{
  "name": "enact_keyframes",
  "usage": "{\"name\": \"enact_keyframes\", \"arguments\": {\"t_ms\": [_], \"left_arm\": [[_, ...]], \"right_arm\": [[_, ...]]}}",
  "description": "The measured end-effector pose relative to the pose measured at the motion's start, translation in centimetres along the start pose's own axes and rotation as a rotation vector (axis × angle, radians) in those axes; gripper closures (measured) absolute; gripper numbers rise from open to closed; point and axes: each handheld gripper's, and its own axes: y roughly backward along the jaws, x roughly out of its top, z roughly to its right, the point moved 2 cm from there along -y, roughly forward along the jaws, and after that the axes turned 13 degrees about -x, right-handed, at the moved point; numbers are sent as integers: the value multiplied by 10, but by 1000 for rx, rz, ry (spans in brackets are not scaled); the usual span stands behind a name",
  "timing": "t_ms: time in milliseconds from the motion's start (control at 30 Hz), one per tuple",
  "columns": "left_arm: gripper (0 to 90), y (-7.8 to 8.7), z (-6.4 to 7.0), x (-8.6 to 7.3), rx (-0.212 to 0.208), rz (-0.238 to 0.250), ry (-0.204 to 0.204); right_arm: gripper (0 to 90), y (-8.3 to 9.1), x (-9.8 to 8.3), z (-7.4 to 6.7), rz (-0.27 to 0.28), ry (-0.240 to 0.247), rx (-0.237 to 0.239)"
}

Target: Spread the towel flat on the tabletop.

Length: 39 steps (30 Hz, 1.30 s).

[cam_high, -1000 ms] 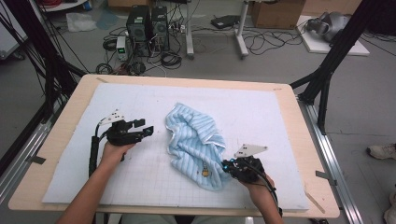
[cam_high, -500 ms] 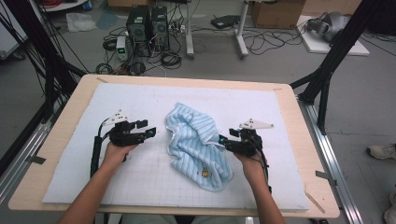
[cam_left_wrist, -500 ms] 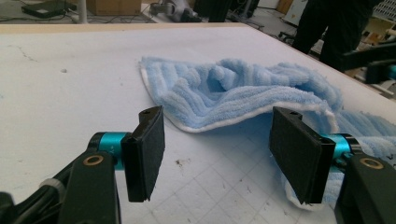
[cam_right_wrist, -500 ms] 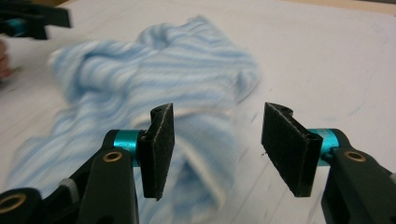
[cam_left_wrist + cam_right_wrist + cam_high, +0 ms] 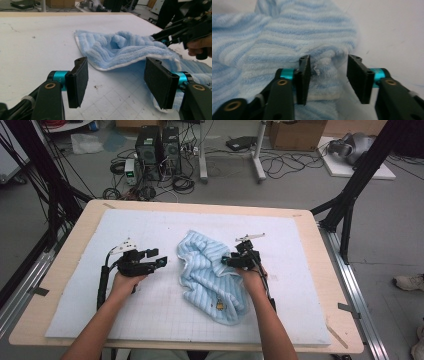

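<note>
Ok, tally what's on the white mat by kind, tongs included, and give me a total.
Towels, light blue striped: 1, the towel, crumpled mid-mat.
Tongs: 2, the left tongs standing open beside the towel, the right tongs at its upper right fold, which lies between their jaws; these have just been closing.
Total: 3

1. The left gripper sits left of centre in the high view, pointing toward the right of the frame, held by the left hand at the end of a forearm rising from the bottom edge.
2. Its jaws stand wide apart with nothing between them.
3. The right gripper sits just right of centre, pointing left; the right hand grips it from behind.
4. Its jaws have just been closing; a gap remains between the pads.
</note>
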Motion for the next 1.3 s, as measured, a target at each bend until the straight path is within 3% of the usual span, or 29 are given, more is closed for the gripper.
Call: {"name": "enact_keyframes", "arguments": {"t_ms": [33,100,233,400,600,733,833,1067,1200,1300], "left_arm": [[367,0,0,0,2,1,-1],[367,0,0,0,1,0,0],[367,0,0,0,0,2,2],[367,0,0,0,1,5,4],[368,-2,-1,-1,-3,1,4],[368,-1,-1,-1,-2,5,9],[368,-1,-1,-1,-5,-1,4],[368,-3,0,-2,-8,-5,4],[368,-4,0,-2,-11,-10,5],[368,-4,0,-2,-11,-8,8]], "right_arm": [[644,-2,-1,-1,-6,2,14],[755,-2,1,-5,7,54,7],[805,8,8,-9,30,180,-98],[812,18,17,5,67,200,-205],[810,15,30,27,45,247,-305],[802,11,30,32,22,223,-295],[836,9,29,33,12,235,-305],[844,13,34,44,94,196,-356],[857,11,36,54,152,161,-458],[856,6,38,59,136,176,-560]]}}
